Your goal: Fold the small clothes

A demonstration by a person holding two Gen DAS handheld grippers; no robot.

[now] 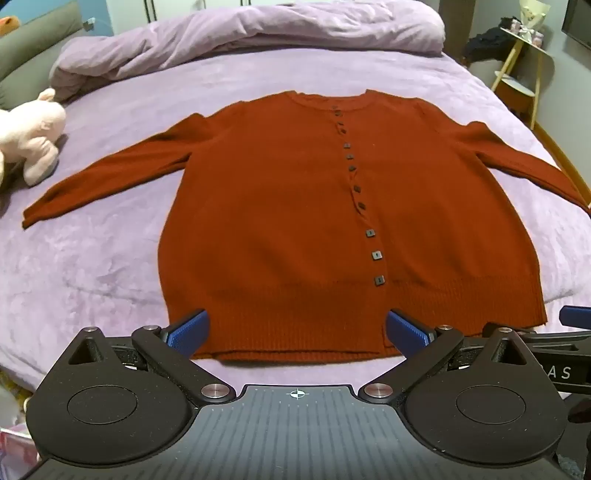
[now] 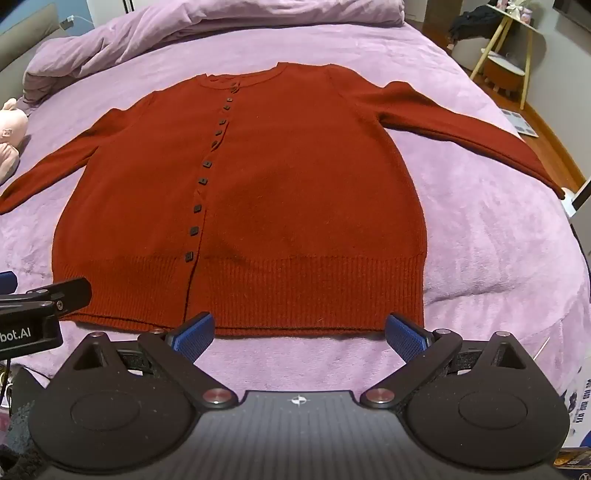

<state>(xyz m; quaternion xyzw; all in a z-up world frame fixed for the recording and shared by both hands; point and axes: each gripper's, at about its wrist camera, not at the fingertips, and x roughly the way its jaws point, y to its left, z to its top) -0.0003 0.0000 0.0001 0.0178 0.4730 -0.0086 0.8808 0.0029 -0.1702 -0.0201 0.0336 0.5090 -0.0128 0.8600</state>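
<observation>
Since the rust-red cardigan lies buttoned and spread flat, front up, in the middle of the lilac bedspread, with both sleeves stretched out to the sides and its ribbed hem nearest the cameras, no fold looks begun yet. The first step is probably to bring a sleeve and its side panel in over the body. To do that well, pinch the knit at a shoulder or cuff through both layers, lift only enough to clear the fleece, and lay the fold parallel to the line of dark square buttons, so the edges stay straight. The knit is soft and will likely stretch or drag if pulled along the fuzzy cover.

The left gripper hangs just short of the hem with its jaws spread wide, blue pads flanking the hem in the picture; they hold nothing, and whether the tips brush the fabric cannot be told. The right gripper is likewise spread wide and holds nothing, just short of the hem's right half.

Farther out, a pink plush toy lies near the left sleeve, and a bunched lilac duvet sits beyond the collar.
</observation>
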